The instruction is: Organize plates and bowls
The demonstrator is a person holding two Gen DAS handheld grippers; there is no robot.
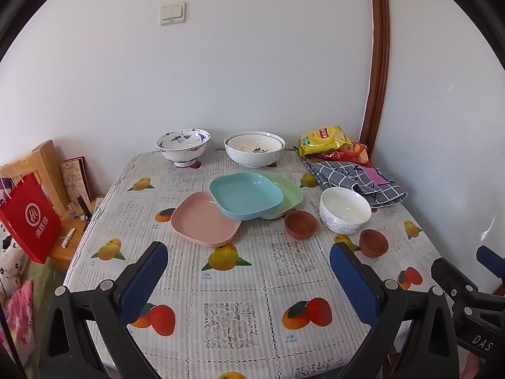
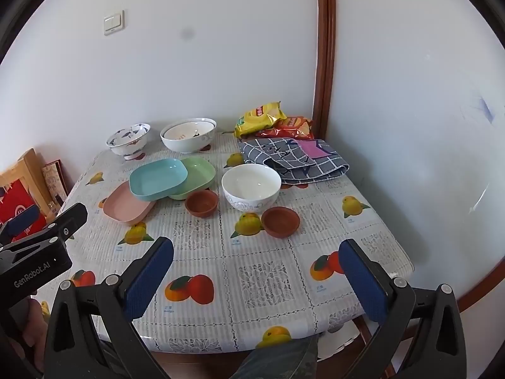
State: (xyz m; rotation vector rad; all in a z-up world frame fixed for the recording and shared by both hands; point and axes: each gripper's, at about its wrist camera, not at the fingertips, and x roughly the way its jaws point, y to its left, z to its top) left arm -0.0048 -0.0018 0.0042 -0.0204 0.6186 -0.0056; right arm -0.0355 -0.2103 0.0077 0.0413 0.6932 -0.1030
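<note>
Three square plates overlap mid-table: a blue plate [image 1: 246, 194] [image 2: 158, 181] lies on top of a pink plate [image 1: 203, 221] [image 2: 126, 207] and a green plate [image 1: 285, 197] [image 2: 199, 175]. A white bowl [image 1: 345, 210] [image 2: 251, 186] stands to their right, with two small brown bowls, one [image 1: 300, 223] [image 2: 202, 202] beside the plates and one [image 1: 373, 242] [image 2: 280, 221] nearer. A blue-patterned bowl [image 1: 183, 145] [image 2: 128, 139] and a large white bowl [image 1: 254, 148] [image 2: 188, 134] stand at the back. My left gripper [image 1: 249, 284] and right gripper [image 2: 257, 279] are open and empty above the table's near part.
Snack bags [image 1: 331, 145] [image 2: 271, 121] and a checked cloth [image 1: 356, 181] [image 2: 293, 159] lie at the back right by the wall. A red bag [image 1: 30, 218] and a wooden chair [image 1: 41, 164] stand left of the table [image 1: 230, 319].
</note>
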